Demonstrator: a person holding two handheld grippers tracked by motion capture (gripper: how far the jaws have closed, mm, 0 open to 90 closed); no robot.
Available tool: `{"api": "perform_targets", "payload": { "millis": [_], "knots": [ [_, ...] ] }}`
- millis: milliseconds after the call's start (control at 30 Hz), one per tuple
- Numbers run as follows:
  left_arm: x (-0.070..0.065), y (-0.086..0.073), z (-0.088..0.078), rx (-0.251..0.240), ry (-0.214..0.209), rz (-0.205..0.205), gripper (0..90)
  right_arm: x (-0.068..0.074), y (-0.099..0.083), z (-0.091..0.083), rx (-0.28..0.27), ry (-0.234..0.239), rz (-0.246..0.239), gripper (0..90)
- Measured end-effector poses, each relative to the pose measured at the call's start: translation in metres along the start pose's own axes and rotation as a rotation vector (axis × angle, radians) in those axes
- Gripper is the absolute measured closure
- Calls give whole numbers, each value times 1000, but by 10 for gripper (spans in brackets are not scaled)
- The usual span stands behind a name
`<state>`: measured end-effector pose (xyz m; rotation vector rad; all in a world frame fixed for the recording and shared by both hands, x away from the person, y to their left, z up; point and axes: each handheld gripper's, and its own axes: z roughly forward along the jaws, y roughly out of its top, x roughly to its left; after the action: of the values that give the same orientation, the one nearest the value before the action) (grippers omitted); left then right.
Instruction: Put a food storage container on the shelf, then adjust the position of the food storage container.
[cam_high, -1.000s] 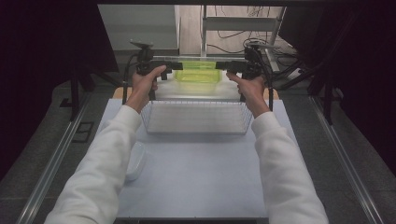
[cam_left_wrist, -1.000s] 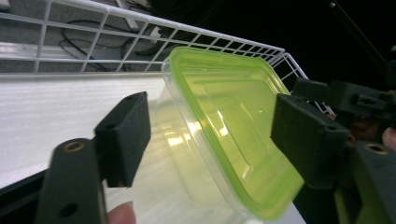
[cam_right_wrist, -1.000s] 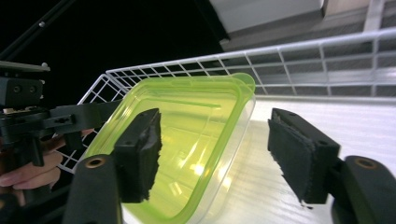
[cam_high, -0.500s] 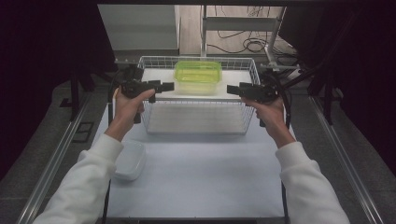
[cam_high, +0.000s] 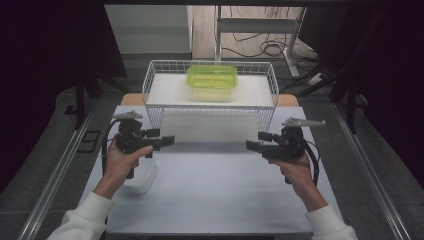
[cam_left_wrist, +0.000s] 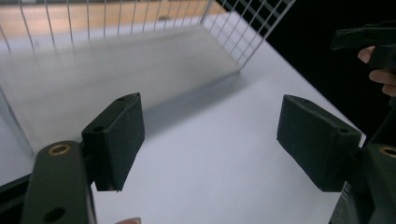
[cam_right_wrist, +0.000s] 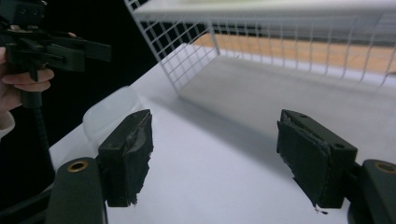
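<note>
Green box (cam_high: 212, 82): translucent, lid on, upright inside wire basket (cam_high: 210, 106), toward far wall, at 12 o'clock on bench (cam_high: 215, 195). Not touched by either tongs; well apart from both.

Wire basket: white, open-topped, set at far edge of bench, at 12 o'clock. Near wall faces both hands.

Left tongs (cam_high: 167, 140): at 9 o'clock, held level above bench by left hand (cam_high: 120, 160), tips aimed toward 3 o'clock. Released; pads spread wide after just opening, with nothing between them. Confirmed in left gripper view (cam_left_wrist: 210, 140): bare bench surface between pads, corner of basket beyond at 12 o'clock, other gripper at 2 o'clock.

Right tongs (cam_high: 252, 145): at 3 o'clock, held level above bench by right hand (cam_high: 295, 167), tips aimed toward 9 o'clock. Released; pads spread wide after just opening, with nothing between them. Confirmed in right gripper view (cam_right_wrist: 215, 149): bare bench between pads, basket corner at 12 o'clock, worn pad facing on left side.

Tips of both tongs facing each other across middle of bench, well apart, just in front of basket.

Clear lid (cam_high: 142, 177): flat on bench at 8 o'clock, directly beneath left hand; contact not determinable. Seen also in right gripper view (cam_right_wrist: 112, 112) at 10 o'clock.
</note>
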<state>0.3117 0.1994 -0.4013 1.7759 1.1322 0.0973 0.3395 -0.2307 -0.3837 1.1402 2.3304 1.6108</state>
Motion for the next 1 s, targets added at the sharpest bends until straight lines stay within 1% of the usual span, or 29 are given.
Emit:
{"api": "perform_targets", "payload": {
  "millis": [33, 100, 167, 200, 267, 300, 367, 433, 500, 533, 633, 700, 800, 900, 933, 1000],
  "knots": [
    [0, -7, 0, 9, 0, -2, 227, 2, -9, 0, 15, 0, -2, 260],
    [-2, -19, -1, 24, 3, 0, 228, 4, -20, 0, 30, -12, -5, 258],
    [-4, -29, -2, 48, 3, 11, 226, 4, -32, -1, 54, -41, -16, 252],
    [-5, -33, -3, 51, 6, 15, 226, 3, -39, -1, 68, -56, -14, 248],
    [-7, -43, -5, 62, 10, 23, 225, 1, -50, -1, 89, -66, -19, 244],
    [-7, -49, -5, 62, 19, 26, 225, 1, -54, -1, 97, -66, -15, 244],
    [-7, -56, -3, 87, 29, 33, 225, -1, -64, 1, 121, -66, -6, 241],
    [-7, -62, -2, 96, 35, 34, 225, -2, -69, 3, 131, -58, -4, 241],
    [-7, -66, 0, 109, 20, 27, 226, 0, -73, 4, 137, -51, 4, 242],
    [-7, -68, 1, 111, 21, 28, 226, 0, -75, 5, 132, -46, 6, 245],
    [-5, -71, 4, 128, 42, 37, 226, 0, -81, 6, 139, -54, -2, 247],
    [-5, -72, 5, 133, 46, 37, 226, -2, -84, 6, 151, -64, -3, 247],
    [-6, -73, 4, 133, 47, 45, 219, -2, -85, 5, 145, -70, 1, 247],
    [-7, -73, 3, 134, 62, 55, 219, -2, -85, 3, 141, -75, -2, 247],
    [-7, -72, 2, 136, 72, 65, 220, -2, -86, 3, 140, -76, -4, 247],
    [-5, -72, 1, 137, 82, 69, 222, -2, -88, 4, 149, -77, -6, 253]
  ]
}}
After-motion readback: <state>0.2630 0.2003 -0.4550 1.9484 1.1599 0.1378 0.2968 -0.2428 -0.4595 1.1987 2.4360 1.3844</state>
